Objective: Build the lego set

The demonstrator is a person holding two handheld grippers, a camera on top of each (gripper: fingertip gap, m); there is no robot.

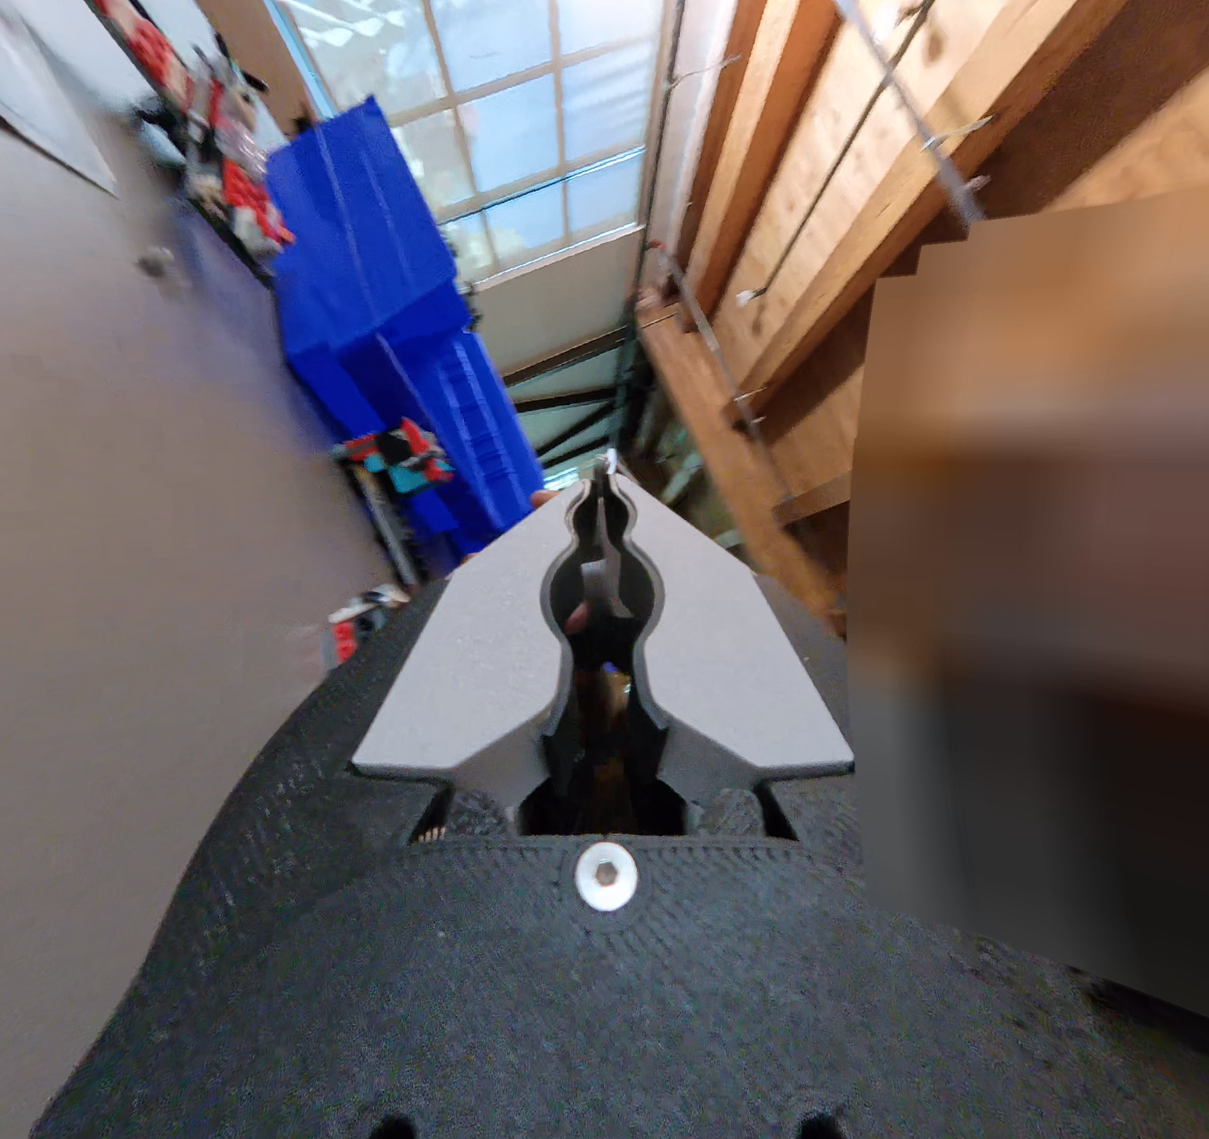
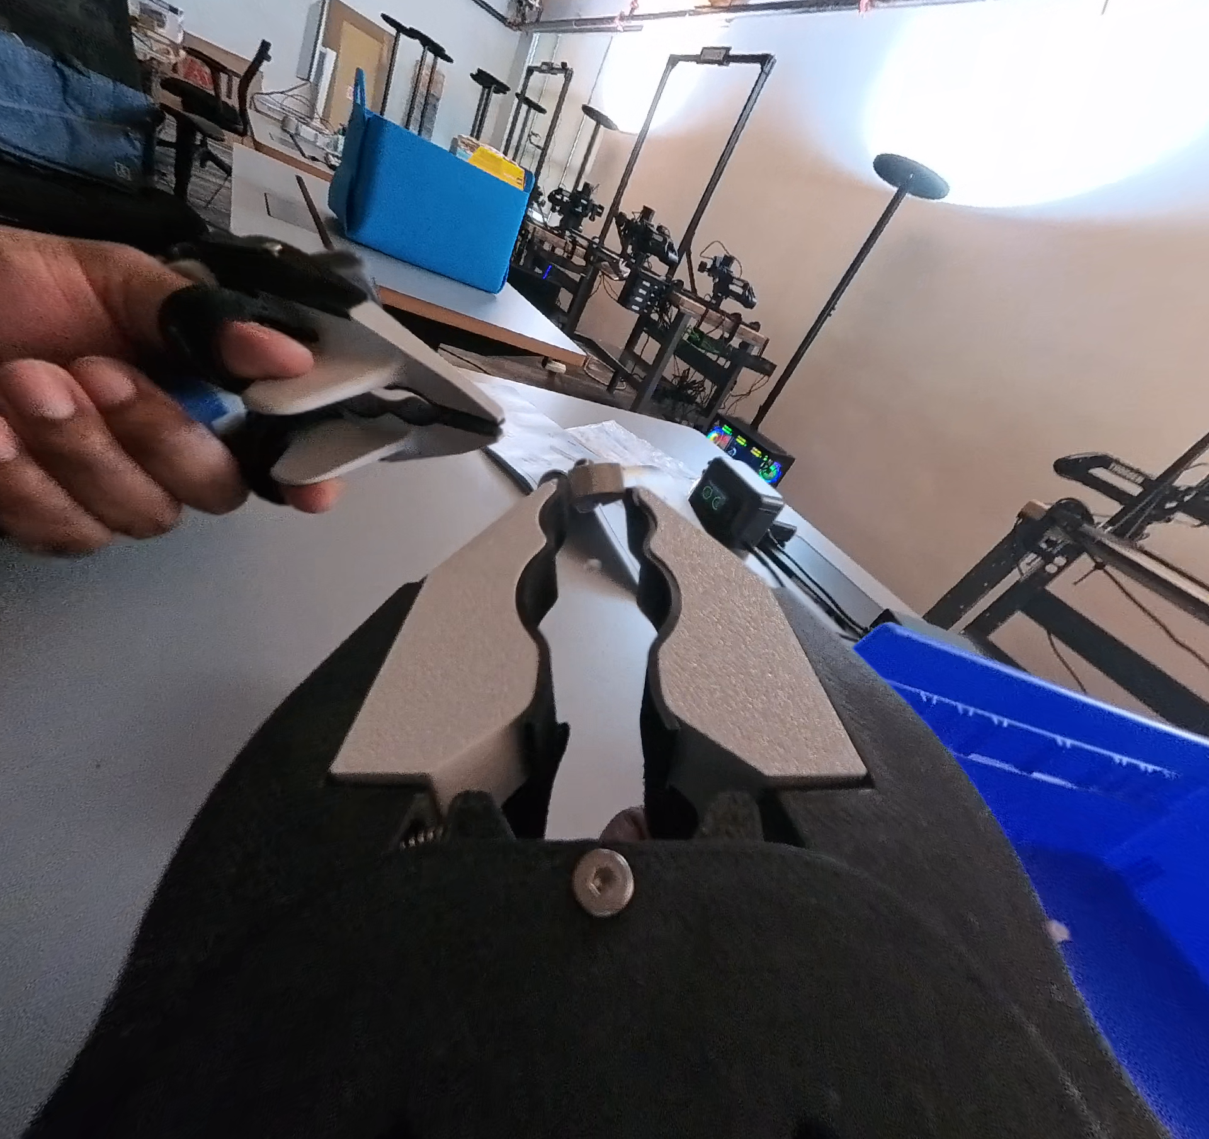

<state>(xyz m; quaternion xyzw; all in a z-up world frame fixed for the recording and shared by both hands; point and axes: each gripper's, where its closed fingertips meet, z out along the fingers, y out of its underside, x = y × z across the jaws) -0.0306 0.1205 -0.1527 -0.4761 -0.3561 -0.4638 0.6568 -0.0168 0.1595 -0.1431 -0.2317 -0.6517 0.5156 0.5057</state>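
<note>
Currently right tongs (image 2: 598, 486) pinch a small grey metal cylinder (image 2: 596, 478) above the grey surface (image 2: 196, 650), left tongs (image 2: 487, 426) pressed together nearby with a tiny bright sliver at the tips, blue bin (image 2: 1073, 780) just beside.

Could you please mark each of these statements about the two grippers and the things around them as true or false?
1. The right gripper grips a small grey metal cylinder at its fingertips. True.
2. The left gripper is wide open. False: its fingers are closed together.
3. A dark blue bin sits right of the right gripper. True.
4. The grey table is covered by a red cloth. False: it is bare grey.
</note>
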